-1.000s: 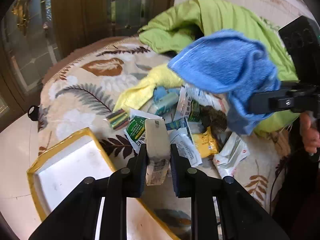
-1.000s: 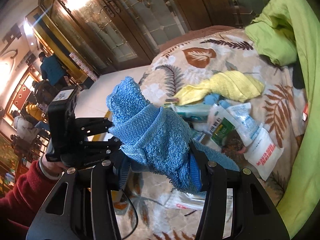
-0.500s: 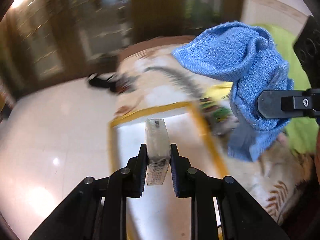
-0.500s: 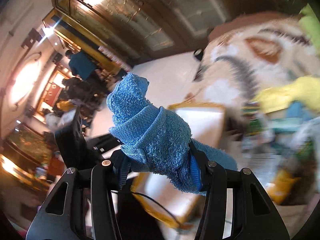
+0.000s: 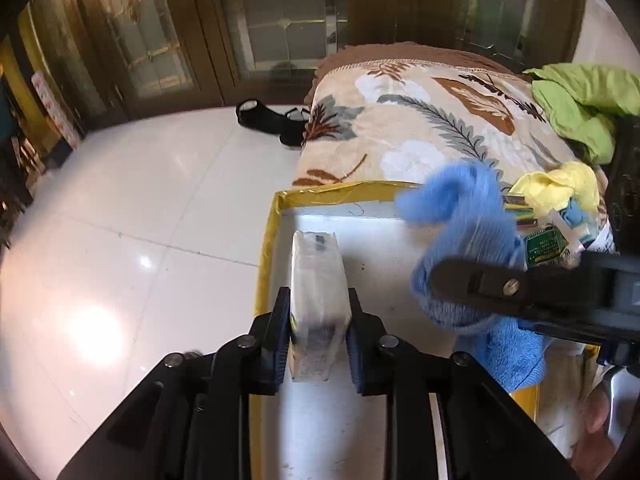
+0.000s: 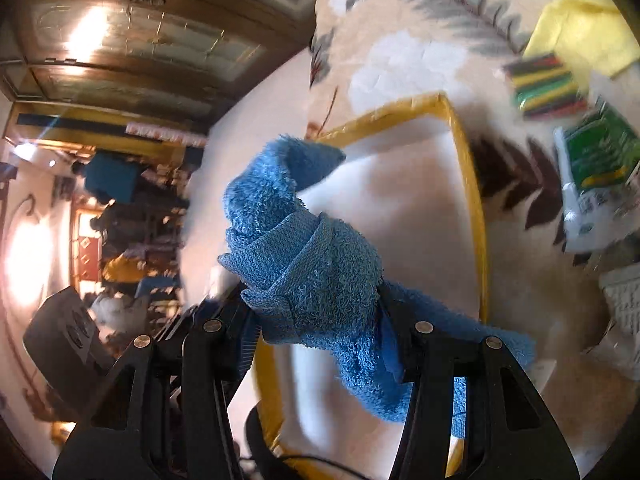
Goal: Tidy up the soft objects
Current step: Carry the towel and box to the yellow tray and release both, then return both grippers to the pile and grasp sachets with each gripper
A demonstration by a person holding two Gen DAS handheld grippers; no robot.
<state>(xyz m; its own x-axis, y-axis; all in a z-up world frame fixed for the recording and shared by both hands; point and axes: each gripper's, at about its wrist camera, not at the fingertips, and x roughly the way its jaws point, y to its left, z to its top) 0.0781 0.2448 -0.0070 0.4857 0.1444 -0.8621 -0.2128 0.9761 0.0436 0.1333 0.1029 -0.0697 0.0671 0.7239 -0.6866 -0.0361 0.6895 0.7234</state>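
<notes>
The left gripper [image 5: 319,330] is clamped on a white tissue pack [image 5: 317,300], its two jaws pressed against the pack's long sides; the pack stands on edge and sticks forward past the fingertips. The right gripper [image 6: 316,316] is closed on a bunched blue towel [image 6: 308,256] — the cloth bulges up between the jaws, one corner rising ahead of them and a flap hanging down to the right.

Both loads hang over a white tray with a yellow rim [image 5: 276,216]. In the left wrist view the pack sits above the tray's left part, near the rim, while the towel [image 5: 468,240] and the right gripper's black finger [image 5: 500,286] are over the right part. In the right wrist view the tray [image 6: 476,216] lies directly under the towel.

The tray rests on a leaf-patterned blanket [image 5: 408,120]. Beyond its far right corner lie a yellow cloth [image 5: 564,188], a green packet [image 5: 548,244] and a striped bundle [image 6: 544,86] — all just beside the rim. A green cloth [image 5: 580,104] is heaped farther back. Black shoes [image 5: 272,120] sit on the pale tiled floor [image 5: 120,220] at the blanket's edge.
</notes>
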